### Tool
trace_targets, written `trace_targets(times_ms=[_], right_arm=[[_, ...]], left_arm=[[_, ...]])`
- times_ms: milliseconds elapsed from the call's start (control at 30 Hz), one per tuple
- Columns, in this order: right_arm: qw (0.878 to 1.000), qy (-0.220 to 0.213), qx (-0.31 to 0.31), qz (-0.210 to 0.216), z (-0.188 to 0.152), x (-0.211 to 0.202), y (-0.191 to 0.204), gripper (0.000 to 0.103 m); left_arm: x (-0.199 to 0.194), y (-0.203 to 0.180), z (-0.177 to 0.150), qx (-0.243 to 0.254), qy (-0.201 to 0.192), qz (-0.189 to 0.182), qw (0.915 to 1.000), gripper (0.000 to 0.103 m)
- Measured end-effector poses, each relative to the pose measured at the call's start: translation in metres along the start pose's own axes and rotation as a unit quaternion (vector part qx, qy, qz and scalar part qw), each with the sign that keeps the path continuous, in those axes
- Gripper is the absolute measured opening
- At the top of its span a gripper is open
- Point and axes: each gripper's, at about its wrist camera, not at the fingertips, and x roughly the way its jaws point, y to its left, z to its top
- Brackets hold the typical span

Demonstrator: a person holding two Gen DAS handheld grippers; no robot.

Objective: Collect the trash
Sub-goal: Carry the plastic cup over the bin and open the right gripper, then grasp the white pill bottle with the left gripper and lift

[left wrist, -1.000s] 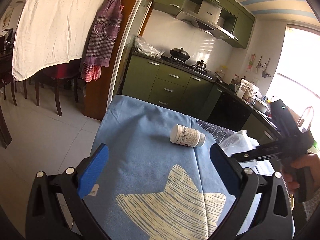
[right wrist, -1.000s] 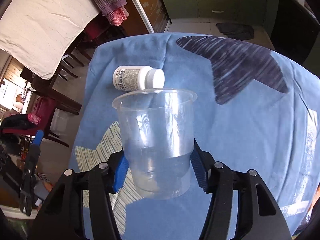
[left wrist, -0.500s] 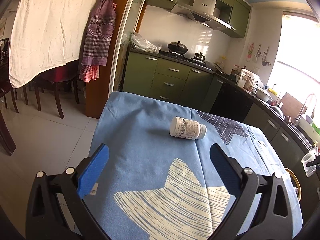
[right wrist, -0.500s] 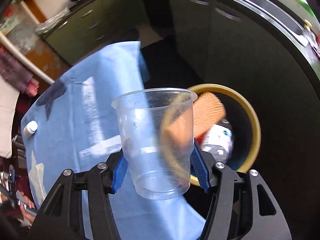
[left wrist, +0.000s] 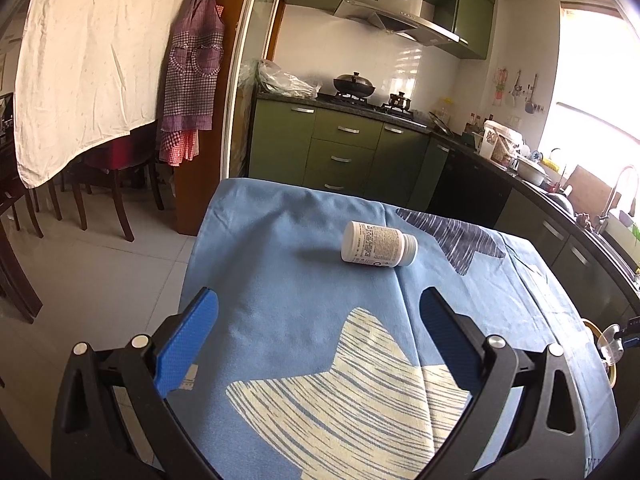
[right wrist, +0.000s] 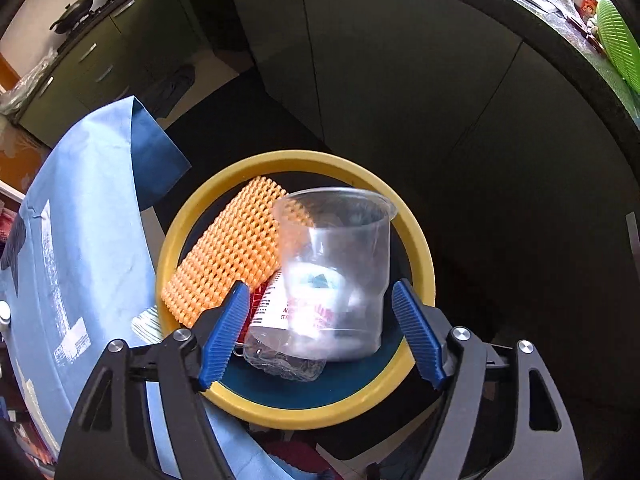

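Left wrist view: my left gripper spread above blue-clothed worktop; pill bottle lies ahead. Green kitchen cabinets beyond. Right gripper spread over bin, cup loose between.

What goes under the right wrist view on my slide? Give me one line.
Open right gripper above the yellow-rimmed round bin, clear plastic cup dropping free onto an orange ridged mat and crushed bottle.

The left gripper is hovering over the blue tablecloth with its jaws spread wide and nothing between them. A white pill bottle is lying on its side ahead of the fingertips, well apart from them, cap pointing right. Green kitchen cabinets are standing beyond the table.
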Motion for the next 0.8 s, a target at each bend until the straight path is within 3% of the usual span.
trace_targets(times_ms=[167, 400, 533, 633, 800], right_arm=[[0.999, -0.025, 0.012, 0.035, -0.012, -0.031, 0.004, 0.076], [0.990, -0.054, -0.027, 0.125, -0.077, -0.066, 0.040, 0.080], [0.985, -0.050, -0.070, 0.152, -0.111, -0.066, 0.064, 0.081], [0.980, -0.043, -0.087, 0.173, -0.118, -0.060, 0.076, 0.081], [0.975, -0.040, -0.094, 0.197, -0.121, -0.049, 0.085, 0.081]], left_arm=[[0.004, -0.005, -0.001, 0.010, 0.006, -0.003, 0.9999, 0.096], [0.014, -0.014, -0.001, 0.012, 0.037, -0.036, 0.9986, 0.096], [0.026, -0.023, 0.007, 0.016, 0.074, -0.030, 0.9967, 0.096], [0.035, -0.041, 0.018, 0.038, 0.094, -0.023, 0.9946, 0.096], [0.055, -0.072, 0.042, 0.058, 0.103, 0.022, 0.9928, 0.096]])
